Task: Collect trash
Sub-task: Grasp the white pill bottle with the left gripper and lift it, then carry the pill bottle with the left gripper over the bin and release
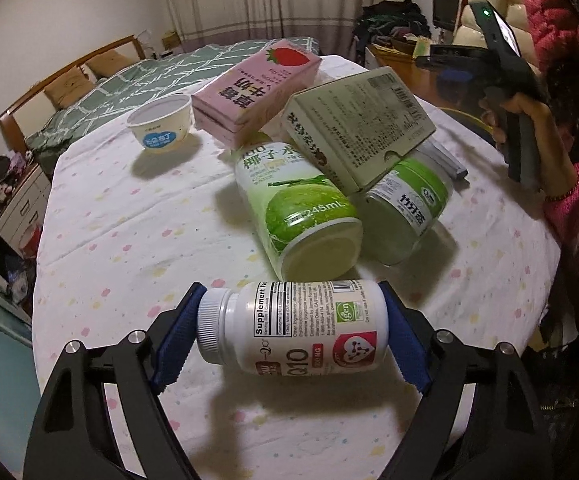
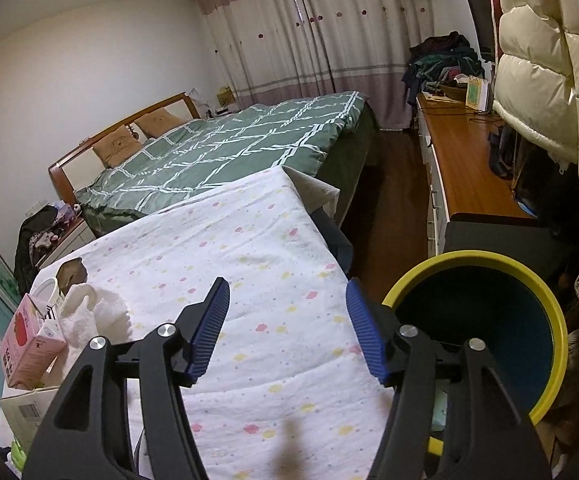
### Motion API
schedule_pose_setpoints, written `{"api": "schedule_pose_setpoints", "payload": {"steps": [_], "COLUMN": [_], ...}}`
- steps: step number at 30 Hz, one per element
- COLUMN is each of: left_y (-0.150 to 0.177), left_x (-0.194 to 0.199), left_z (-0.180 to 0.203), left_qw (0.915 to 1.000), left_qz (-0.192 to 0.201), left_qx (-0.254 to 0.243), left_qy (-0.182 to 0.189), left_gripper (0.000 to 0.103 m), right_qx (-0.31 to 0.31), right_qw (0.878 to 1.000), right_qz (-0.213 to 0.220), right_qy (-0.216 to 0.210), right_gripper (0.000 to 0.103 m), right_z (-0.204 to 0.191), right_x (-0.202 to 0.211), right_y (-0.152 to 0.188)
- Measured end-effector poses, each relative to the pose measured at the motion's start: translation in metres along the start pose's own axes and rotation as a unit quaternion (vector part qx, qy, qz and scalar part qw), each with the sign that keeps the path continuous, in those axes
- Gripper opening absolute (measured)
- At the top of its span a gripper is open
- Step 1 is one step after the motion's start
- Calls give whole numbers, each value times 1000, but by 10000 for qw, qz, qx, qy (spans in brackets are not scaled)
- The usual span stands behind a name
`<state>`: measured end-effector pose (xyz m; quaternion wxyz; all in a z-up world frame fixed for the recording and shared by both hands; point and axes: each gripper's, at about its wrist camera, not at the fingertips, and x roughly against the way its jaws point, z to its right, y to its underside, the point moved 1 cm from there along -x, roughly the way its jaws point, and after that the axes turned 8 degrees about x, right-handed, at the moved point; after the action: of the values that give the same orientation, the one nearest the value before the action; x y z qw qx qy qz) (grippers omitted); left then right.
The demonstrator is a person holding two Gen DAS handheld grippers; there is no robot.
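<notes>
My left gripper (image 1: 291, 330) is shut on a white supplement bottle (image 1: 293, 328), held sideways by its cap and base just above the table. Behind it lie a green coconut-water can (image 1: 297, 208), a green-labelled jar (image 1: 405, 216), a beige box (image 1: 361, 124) resting on them, a pink strawberry milk carton (image 1: 257, 88) and a white pudding cup (image 1: 161, 124). My right gripper (image 2: 287, 328) is open and empty above the table's right edge, next to a yellow-rimmed bin (image 2: 489, 332). The pink carton (image 2: 29, 344) shows at left in the right wrist view.
The table wears a white cloth with pastel dots (image 1: 129, 240). The right gripper's handle and the person's hand (image 1: 521, 112) show at right in the left wrist view. A crumpled white tissue (image 2: 97, 312) lies near the carton. A bed (image 2: 229, 152) and a wooden desk (image 2: 465, 160) stand beyond.
</notes>
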<state>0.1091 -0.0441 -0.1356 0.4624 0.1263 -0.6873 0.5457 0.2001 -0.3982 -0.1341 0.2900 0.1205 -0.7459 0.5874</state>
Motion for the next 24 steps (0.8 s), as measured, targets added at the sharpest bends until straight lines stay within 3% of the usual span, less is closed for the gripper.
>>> {"api": "schedule_pose_setpoints", "payload": {"steps": [7, 15, 20, 24], "left_y": [4, -27, -67, -102], "left_x": [20, 74, 67, 40], "left_z": [10, 32, 70, 109], "left_qw": [9998, 9983, 9974, 9963], "left_qz": [-66, 556, 672, 572], "left_qx": [-67, 168, 70, -16], "left_qy": [-160, -77, 261, 645], "left_gripper": [83, 83, 83, 83], "right_qx": [0, -72, 93, 230], "right_qw": [10000, 9997, 9995, 9978], "right_qz": [16, 220, 278, 332], "right_qy": [-10, -24, 126, 521], "right_gripper": [58, 58, 63, 63], "right_z": [1, 7, 25, 61], "right_x": [0, 15, 44, 79], "right_y": [1, -3, -5, 2]}}
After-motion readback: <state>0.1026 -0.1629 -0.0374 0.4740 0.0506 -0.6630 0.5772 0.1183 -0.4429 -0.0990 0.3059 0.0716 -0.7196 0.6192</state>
